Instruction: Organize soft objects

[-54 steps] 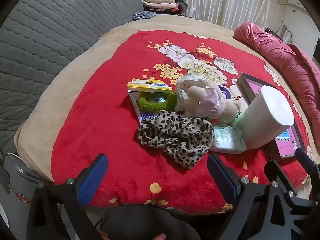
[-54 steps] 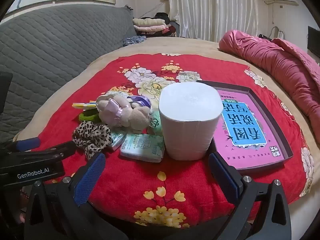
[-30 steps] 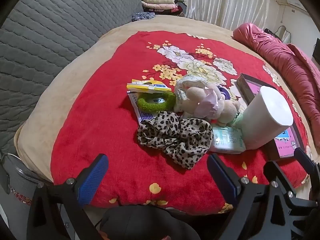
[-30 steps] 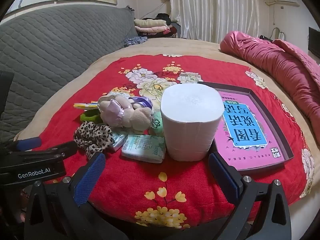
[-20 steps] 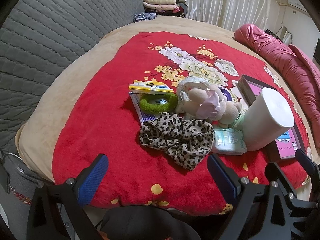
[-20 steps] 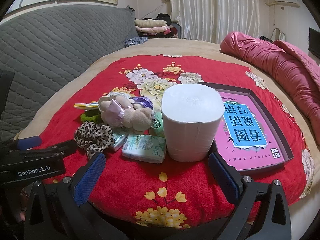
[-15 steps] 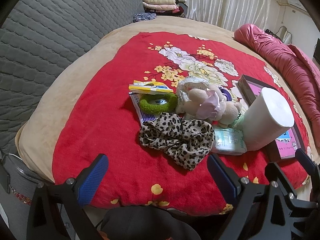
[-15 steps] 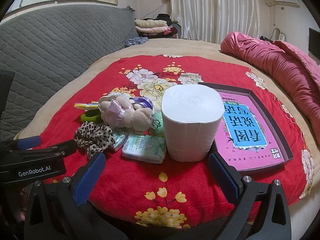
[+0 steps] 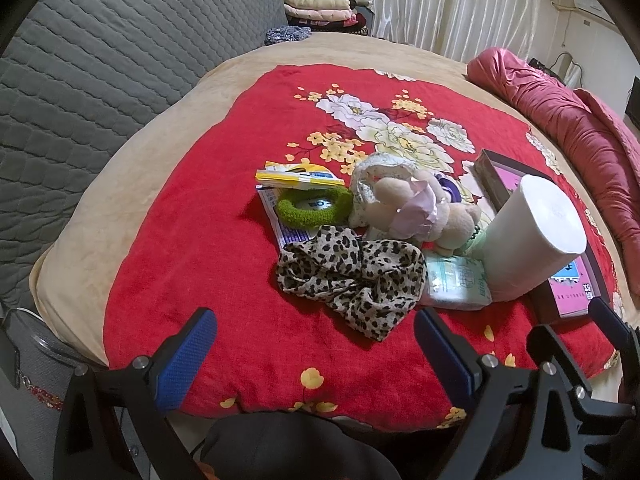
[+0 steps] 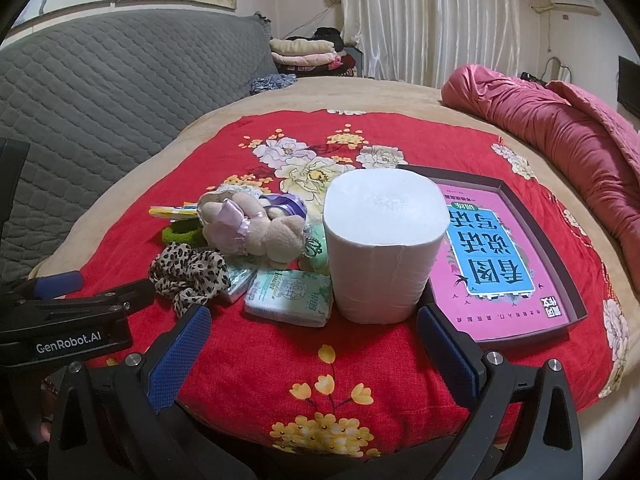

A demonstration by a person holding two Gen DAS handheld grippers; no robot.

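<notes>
A leopard-print scrunchie [image 9: 352, 280] [image 10: 188, 274], a green fuzzy ring [image 9: 314, 208] [image 10: 182, 234], a beige teddy bear [image 9: 412, 212] [image 10: 252, 232], tissue packs [image 9: 456, 284] [image 10: 290, 298] and a white paper roll [image 9: 532, 236] [image 10: 384, 248] lie clustered on a red floral blanket [image 9: 200, 240] [image 10: 400, 140]. A dark tray [image 10: 556, 260] [image 9: 490, 180] holds a pink book [image 10: 496, 252]. My left gripper [image 9: 316, 348] is open and empty, short of the scrunchie. My right gripper [image 10: 312, 344] is open and empty, short of the roll.
A yellow packet [image 9: 300, 174] and a printed sheet [image 9: 288, 232] lie under the ring. A grey quilted headboard [image 9: 100, 72] rises on the left. A rolled pink quilt [image 10: 560, 128] lies at the right. Folded clothes [image 10: 304, 54] sit far back.
Both grippers have barely drifted; the views shift slightly. No object has moved.
</notes>
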